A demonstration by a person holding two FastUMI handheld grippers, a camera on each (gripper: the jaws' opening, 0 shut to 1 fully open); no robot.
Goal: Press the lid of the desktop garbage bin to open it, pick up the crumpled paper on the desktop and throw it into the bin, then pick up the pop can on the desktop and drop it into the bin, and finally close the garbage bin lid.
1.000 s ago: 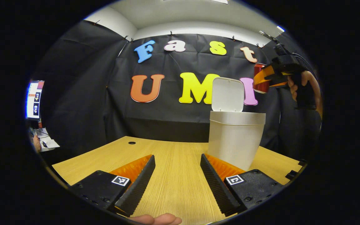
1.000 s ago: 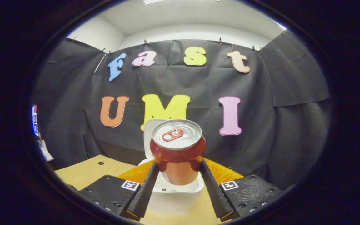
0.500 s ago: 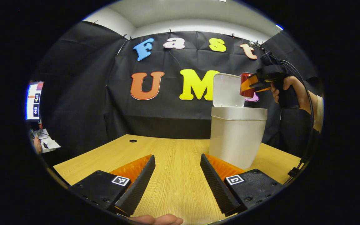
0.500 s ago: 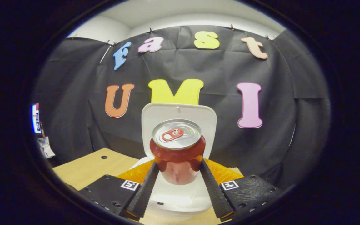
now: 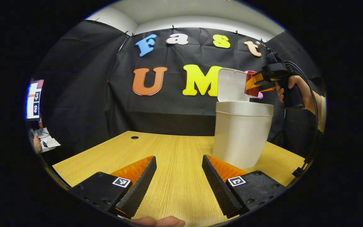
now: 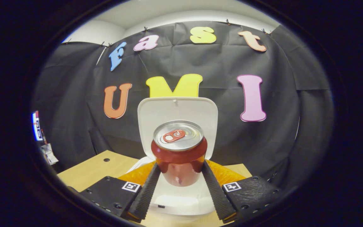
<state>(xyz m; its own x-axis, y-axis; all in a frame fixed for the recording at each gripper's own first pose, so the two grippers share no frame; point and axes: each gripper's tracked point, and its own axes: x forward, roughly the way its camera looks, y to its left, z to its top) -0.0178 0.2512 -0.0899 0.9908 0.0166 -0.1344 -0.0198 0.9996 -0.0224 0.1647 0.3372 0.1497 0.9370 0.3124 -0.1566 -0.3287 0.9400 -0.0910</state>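
A white bin (image 5: 240, 135) stands on the wooden table (image 5: 169, 151) with its lid (image 5: 232, 85) swung up. My right gripper (image 6: 179, 176) is shut on a red pop can (image 6: 179, 154), held upright over the bin's open mouth (image 6: 181, 201), in front of the raised lid (image 6: 176, 113). In the left gripper view that gripper (image 5: 258, 82) and the red can (image 5: 251, 88) hang just above the bin's right rim, with a hand (image 5: 295, 91) holding the grip. My left gripper (image 5: 178, 179) is open, low over the table left of the bin, nothing between its fingers.
A round cable hole (image 5: 134, 137) sits near the table's far edge. A lit screen (image 5: 33, 99) and papers (image 5: 47, 142) stand off to the left beyond the table. A fingertip (image 5: 159, 221) shows at the bottom edge.
My right gripper has carried the can forward and down, from behind the bin's right side to directly above its opening. The left gripper has stayed open, barely shifting.
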